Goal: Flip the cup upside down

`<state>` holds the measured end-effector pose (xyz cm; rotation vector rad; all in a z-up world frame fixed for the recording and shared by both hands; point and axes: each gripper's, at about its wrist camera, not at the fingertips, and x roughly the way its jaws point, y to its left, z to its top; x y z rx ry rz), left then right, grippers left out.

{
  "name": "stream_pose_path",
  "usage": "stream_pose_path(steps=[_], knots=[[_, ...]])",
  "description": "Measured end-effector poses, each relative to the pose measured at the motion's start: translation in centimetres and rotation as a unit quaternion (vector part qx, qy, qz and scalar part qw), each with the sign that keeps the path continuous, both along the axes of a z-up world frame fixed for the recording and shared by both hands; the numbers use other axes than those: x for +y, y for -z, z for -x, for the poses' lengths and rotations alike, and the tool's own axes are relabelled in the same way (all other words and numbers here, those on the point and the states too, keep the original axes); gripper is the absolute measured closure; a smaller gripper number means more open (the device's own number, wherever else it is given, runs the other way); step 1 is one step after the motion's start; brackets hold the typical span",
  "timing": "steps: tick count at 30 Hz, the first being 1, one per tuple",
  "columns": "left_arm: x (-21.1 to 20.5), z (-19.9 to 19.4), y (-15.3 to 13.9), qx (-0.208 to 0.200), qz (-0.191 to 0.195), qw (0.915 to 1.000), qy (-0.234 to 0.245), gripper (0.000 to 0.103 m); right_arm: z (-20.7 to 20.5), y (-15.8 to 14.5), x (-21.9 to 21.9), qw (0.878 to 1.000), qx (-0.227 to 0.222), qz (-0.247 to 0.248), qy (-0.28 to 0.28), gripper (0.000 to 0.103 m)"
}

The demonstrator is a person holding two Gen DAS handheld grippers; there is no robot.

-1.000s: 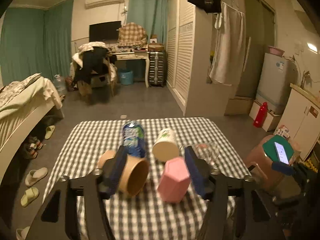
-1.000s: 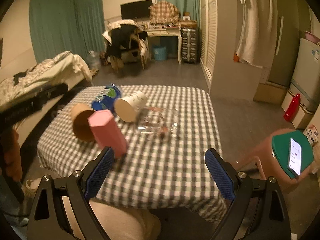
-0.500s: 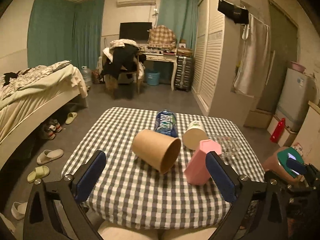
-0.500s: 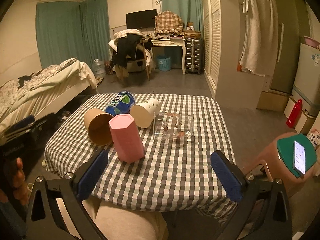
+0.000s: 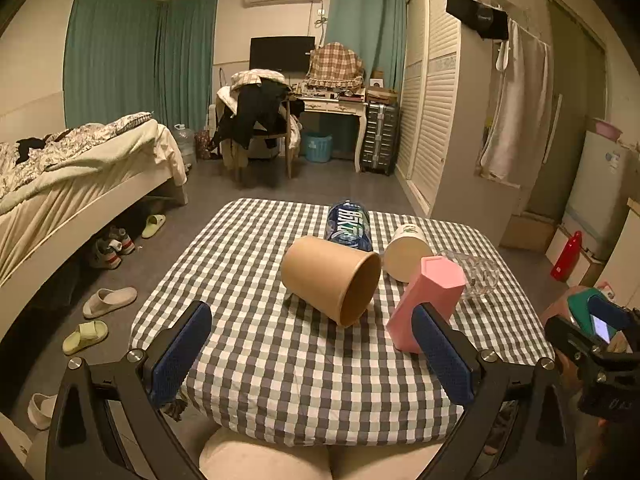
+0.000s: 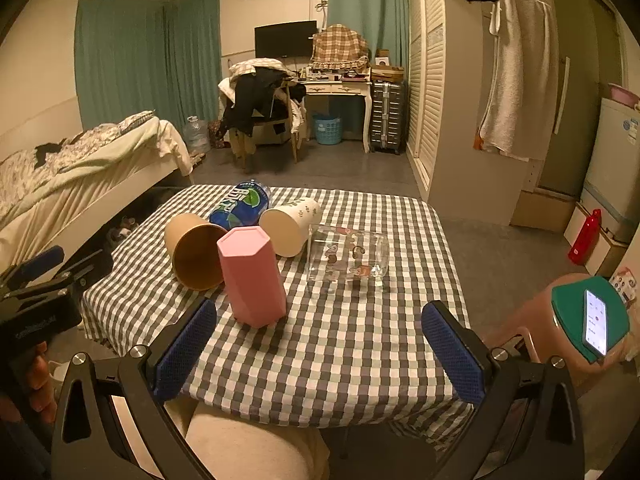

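Observation:
A pink hexagonal cup (image 5: 426, 302) (image 6: 252, 278) stands on the checkered table (image 5: 280, 360) (image 6: 360, 344), closed flat end up. A brown paper cup (image 5: 330, 278) (image 6: 196, 254) lies on its side beside it. A white paper cup (image 5: 406, 252) (image 6: 290, 226) and a clear glass (image 5: 476, 274) (image 6: 348, 260) also lie on their sides. My left gripper (image 5: 312, 354) is open and empty, at the table's near edge. My right gripper (image 6: 320, 350) is open and empty, also held back from the cups.
A blue-labelled bottle (image 5: 348, 226) (image 6: 240, 206) lies behind the cups. A bed (image 5: 72, 176) is at the left, with slippers (image 5: 108, 300) on the floor. A pink stool with a phone (image 6: 588, 320) stands to the right. A wardrobe (image 5: 440, 100) is behind.
My left gripper let go of the pink cup, opened wide and pulled back toward the near edge. The pink cup stays standing. My right gripper also drew back a little.

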<state>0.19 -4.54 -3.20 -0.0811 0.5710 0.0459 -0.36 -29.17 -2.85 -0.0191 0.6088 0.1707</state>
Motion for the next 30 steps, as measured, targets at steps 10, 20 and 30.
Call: stream_pose_path(steps=[10, 20, 30], knots=[[0.0, -0.22, 0.05, 0.004, -0.003, 0.9999, 0.009, 0.0, 0.0, 0.43, 0.77, 1.0, 0.003, 0.011, -0.004, 0.0], [0.37, -0.34, 0.01, 0.003, -0.003, 1.0, 0.0, 0.0, -0.01, 0.48, 0.86, 1.0, 0.004, 0.011, -0.004, 0.0], [0.38, -0.17, -0.04, 0.003, -0.005, 1.0, 0.0, 0.0, 0.05, 0.58, 0.98, 1.0, 0.005, 0.01, -0.005, 0.0]])
